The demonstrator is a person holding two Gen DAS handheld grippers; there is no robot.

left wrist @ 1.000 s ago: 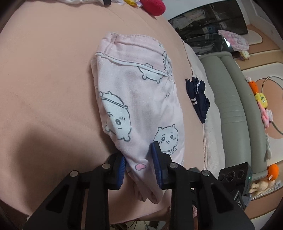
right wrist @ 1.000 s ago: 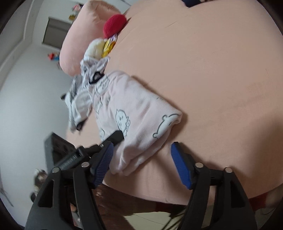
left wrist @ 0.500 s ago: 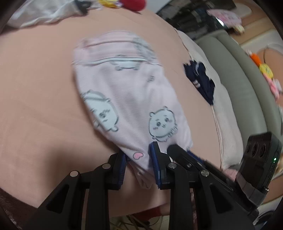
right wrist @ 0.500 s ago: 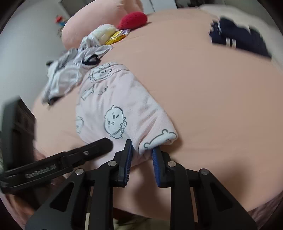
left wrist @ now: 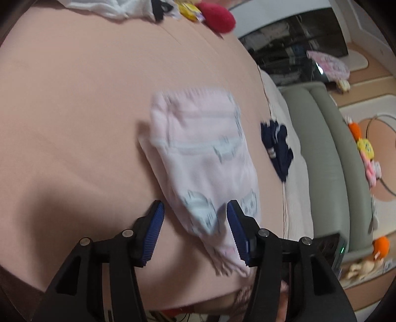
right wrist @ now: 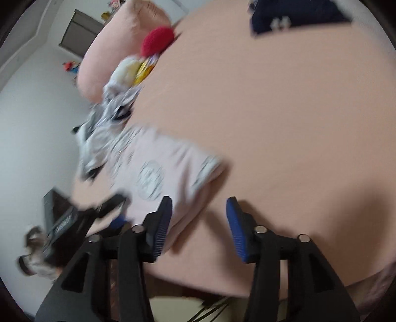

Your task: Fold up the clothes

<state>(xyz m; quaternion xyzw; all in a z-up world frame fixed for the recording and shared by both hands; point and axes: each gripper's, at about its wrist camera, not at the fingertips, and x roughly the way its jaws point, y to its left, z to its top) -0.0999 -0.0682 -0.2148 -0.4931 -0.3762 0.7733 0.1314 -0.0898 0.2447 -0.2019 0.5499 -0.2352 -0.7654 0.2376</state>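
Through the left wrist camera, at the upper left of the frame I see a heap of white clothes point(left wrist: 99, 7) lying at the far edge of the peach bed sheet point(left wrist: 74, 111), with a red plush point(left wrist: 217, 17) just to its right. In the middle of the frame lies the folded pink garment point(left wrist: 203, 158), motion-blurred, running from the centre down toward the lower edge of the bed. My left gripper point(left wrist: 195, 228) has its blue-padded jaws spread wide, one on each side of the garment's near end, and I cannot make out either pad touching the cloth. Right of the garment is a small navy item point(left wrist: 278, 148) on a paler cover, then a grey-green sofa point(left wrist: 329, 158) at the right of the frame. Through the right wrist camera, the pink garment point(right wrist: 160, 171) sits left of centre, blurred, with grey-white clothes point(right wrist: 104, 131) beyond it and a red plush point(right wrist: 157, 40) toward the top. My right gripper point(right wrist: 199, 223) is also spread apart; its left pad overlaps the garment's edge, its right pad is over bare sheet point(right wrist: 284, 119). The left gripper point(right wrist: 81, 218) shows at lower left.
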